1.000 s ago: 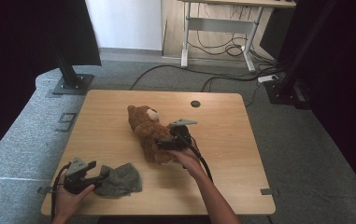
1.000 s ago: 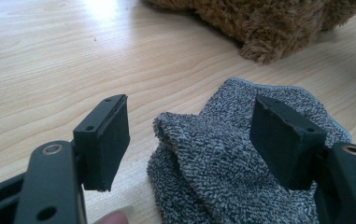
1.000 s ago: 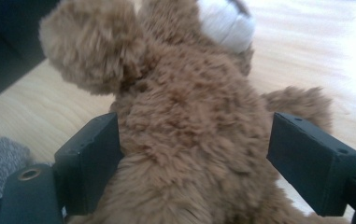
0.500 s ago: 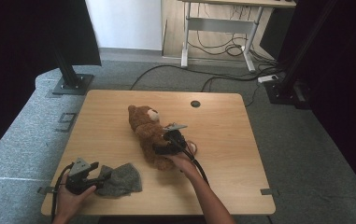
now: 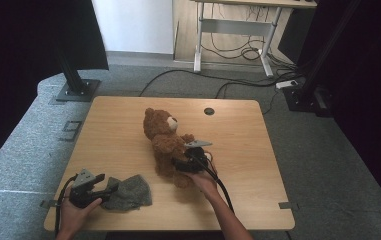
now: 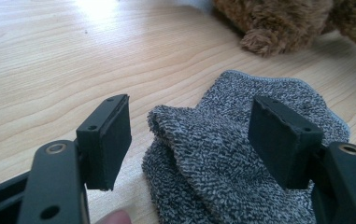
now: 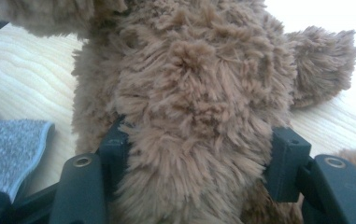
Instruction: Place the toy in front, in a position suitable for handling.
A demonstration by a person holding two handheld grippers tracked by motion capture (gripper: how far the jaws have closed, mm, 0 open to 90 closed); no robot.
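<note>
Our right gripper [image 5: 180, 164] is pushed into the flank of the brown teddy bear [image 5: 167, 145], and in the right gripper view its jaws stand on either side of the bear's furry body [image 7: 199, 107], roughly half open. They have just been closing, with the bear between them; the fur bulges over both pads, so we read this as a grip on the bear. Our right hand [image 5: 205, 180] backs it from the near side, the cable trailing down along the forearm.

Our left gripper [image 5: 109, 190] rests near the front left of the table, its jaws parted fairly wide. In the left gripper view a fold of the grey knitted cloth [image 6: 231, 154] lies between the pads [image 6: 112, 140] without either pad pressing on it. Our left hand [image 5: 75, 212] holds that gripper close to the near edge.

The bear lies near the middle of the wooden table [image 5: 118, 135], head toward the far side, well apart from every edge. The cloth [image 5: 130, 192] sits by the front edge, just left of the bear's feet. There is bare wood to the far left, the far right and the right front for moving. A small round cable hole [image 5: 208, 111] sits near the far edge.

We can read no brand, label or writing on anything.
</note>
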